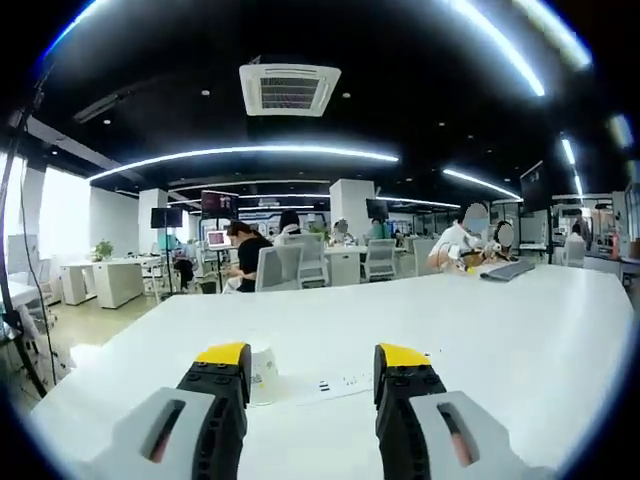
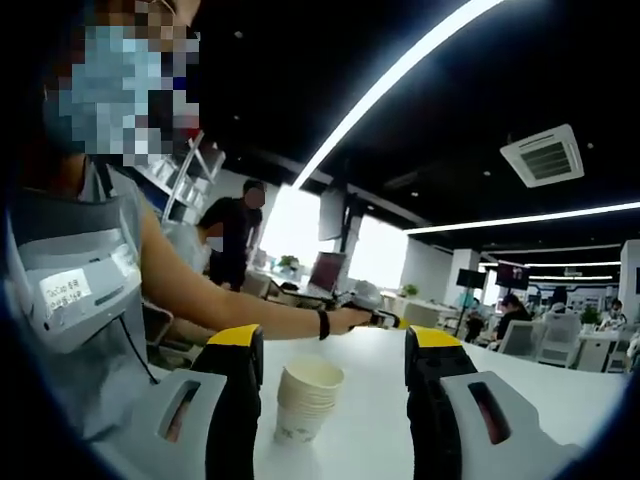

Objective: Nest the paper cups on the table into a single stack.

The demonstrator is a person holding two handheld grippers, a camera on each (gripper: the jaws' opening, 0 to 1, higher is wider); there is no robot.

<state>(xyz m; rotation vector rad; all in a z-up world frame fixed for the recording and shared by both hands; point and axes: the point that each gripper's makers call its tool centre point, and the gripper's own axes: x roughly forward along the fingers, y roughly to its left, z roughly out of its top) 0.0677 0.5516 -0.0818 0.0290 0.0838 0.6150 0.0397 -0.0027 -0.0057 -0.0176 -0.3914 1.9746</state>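
In the left gripper view, a cup lies on its side on the desk, just behind the left jaw of the left tool. A keyboard rests at the far right edge of the desk. In the right gripper view, a stack of cups stands upright on the desk between the jaws of the right tool (beyond their tips). Behind the stack, a person's arm reaches over the desk from the left.

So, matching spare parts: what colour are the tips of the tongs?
Yellow tips on black tongs, clearest in the left gripper view.
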